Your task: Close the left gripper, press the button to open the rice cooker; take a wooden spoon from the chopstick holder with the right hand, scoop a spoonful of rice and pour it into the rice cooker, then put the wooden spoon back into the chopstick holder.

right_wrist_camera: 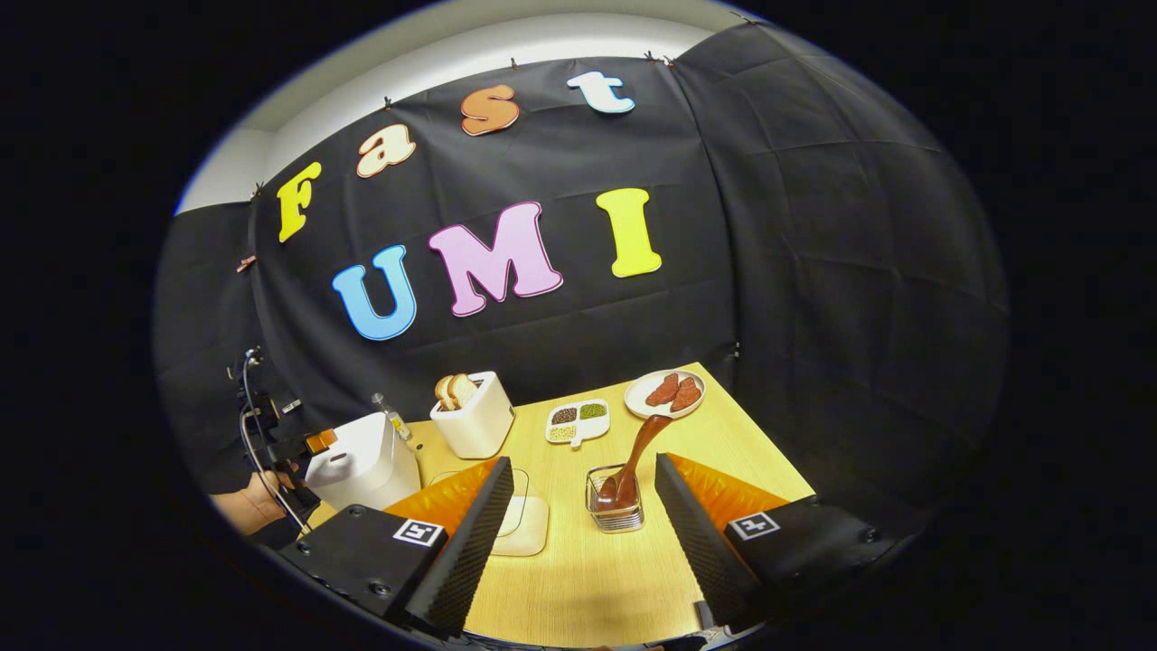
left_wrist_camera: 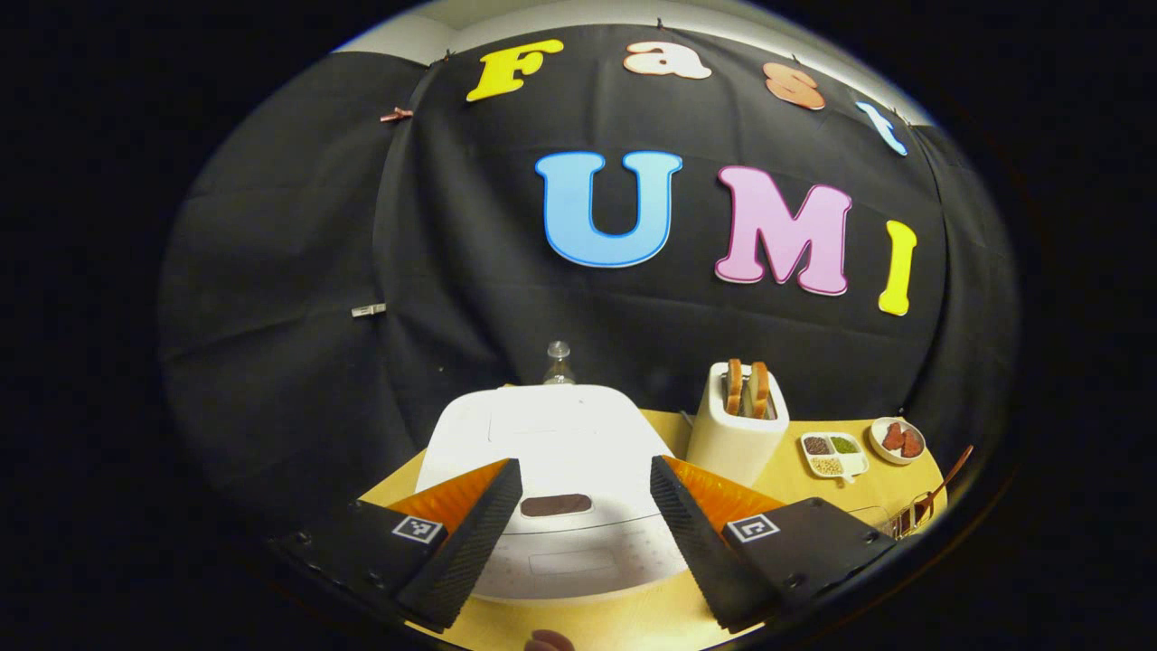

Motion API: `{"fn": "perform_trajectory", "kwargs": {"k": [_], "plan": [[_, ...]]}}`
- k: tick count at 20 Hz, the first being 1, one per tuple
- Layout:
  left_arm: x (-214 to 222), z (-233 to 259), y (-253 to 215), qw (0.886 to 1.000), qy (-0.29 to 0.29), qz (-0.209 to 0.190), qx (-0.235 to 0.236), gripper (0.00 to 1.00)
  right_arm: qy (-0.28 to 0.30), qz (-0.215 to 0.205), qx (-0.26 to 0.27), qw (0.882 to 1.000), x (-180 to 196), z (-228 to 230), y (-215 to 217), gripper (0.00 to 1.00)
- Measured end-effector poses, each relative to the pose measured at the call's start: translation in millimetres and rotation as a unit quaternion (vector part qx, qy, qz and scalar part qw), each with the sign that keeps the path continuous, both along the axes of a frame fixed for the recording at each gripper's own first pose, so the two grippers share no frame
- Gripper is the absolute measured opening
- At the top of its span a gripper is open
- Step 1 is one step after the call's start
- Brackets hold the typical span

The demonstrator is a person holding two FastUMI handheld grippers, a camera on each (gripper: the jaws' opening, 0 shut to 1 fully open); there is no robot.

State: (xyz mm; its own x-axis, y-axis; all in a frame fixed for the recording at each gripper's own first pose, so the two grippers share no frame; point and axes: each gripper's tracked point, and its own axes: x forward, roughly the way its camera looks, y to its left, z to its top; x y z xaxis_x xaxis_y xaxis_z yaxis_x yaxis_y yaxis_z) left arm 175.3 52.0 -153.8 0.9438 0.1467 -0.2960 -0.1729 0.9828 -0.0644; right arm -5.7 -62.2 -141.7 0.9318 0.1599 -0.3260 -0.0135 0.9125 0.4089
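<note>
On the wooden table (right_wrist_camera: 714, 434) the rice cooker (left_wrist_camera: 551, 434) sits lid down, its dark button (left_wrist_camera: 556, 504) between the spread fingers of the left gripper (left_wrist_camera: 586, 493). Left that wide, the fingers could straddle the button and miss it. The right gripper (right_wrist_camera: 583, 493) is also spread, holding nothing, before the chopstick holder (right_wrist_camera: 615, 508), where the wooden spoon (right_wrist_camera: 637, 452) leans; a careless grab might tip it. The right gripper view adds a lidded dish (right_wrist_camera: 524, 524) beside the holder; the left gripper view shows the button.
</note>
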Motion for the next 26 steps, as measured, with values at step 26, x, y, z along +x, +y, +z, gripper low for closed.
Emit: {"fn": "perform_trajectory", "kwargs": {"k": [26], "plan": [[-183.9,139.4,-113.6,0.977,-0.129,-0.168,-0.002,0.98,-0.104,0.019,-0.048,0.993,18.4,77.5,40.4,0.98]]}}
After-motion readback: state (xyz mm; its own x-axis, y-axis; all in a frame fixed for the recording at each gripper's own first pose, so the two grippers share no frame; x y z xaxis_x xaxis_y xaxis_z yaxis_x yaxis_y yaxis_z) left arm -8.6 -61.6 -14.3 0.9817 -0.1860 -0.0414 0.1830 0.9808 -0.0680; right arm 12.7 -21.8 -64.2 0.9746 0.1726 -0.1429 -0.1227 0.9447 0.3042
